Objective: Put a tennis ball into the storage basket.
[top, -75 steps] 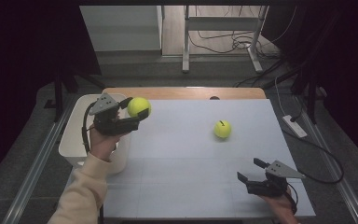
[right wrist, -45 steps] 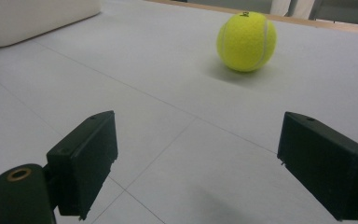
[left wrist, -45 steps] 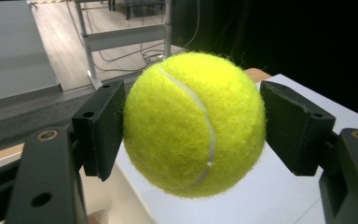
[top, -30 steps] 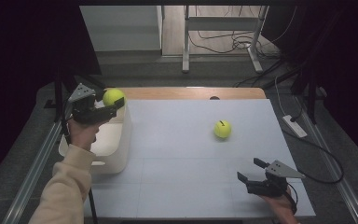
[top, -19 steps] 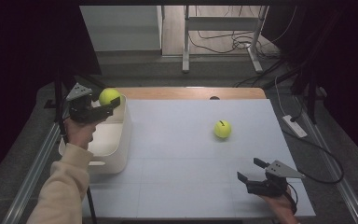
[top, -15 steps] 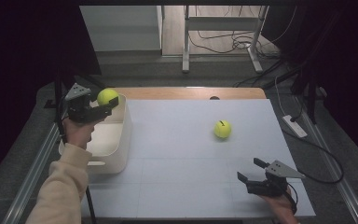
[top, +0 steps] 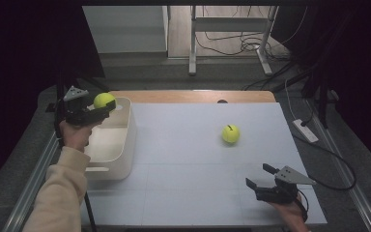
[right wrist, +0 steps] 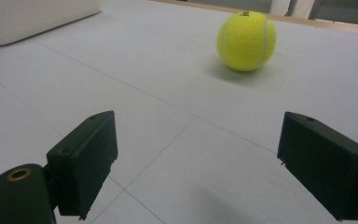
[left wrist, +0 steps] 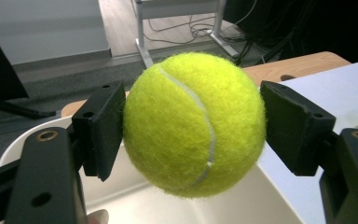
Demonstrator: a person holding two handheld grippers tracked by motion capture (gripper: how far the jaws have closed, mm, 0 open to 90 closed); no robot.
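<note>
My left gripper (top: 104, 105) is shut on a yellow tennis ball (top: 104, 100) and holds it in the air above the far end of a white bin (top: 125, 145) at the table's left edge. In the left gripper view both black pads press the ball (left wrist: 193, 123) from its sides, with the bin's rim (left wrist: 23, 137) below. A second tennis ball (top: 230, 133) lies on the white table sheet, right of centre. My right gripper (top: 262, 176) rests low near the front right, open, with nothing between its fingers; that ball (right wrist: 246, 41) lies ahead of it.
The white sheet (top: 188, 159) covers most of the wooden tabletop (top: 193, 95). A power strip (top: 305, 130) and its cable lie beyond the right edge. Metal rails run along both sides of the table; a desk frame and cables stand on the floor behind.
My left gripper has carried the tennis ball leftward from over the sheet to above the white bin, and sunk slightly. The right gripper and the other ball have stayed put.
</note>
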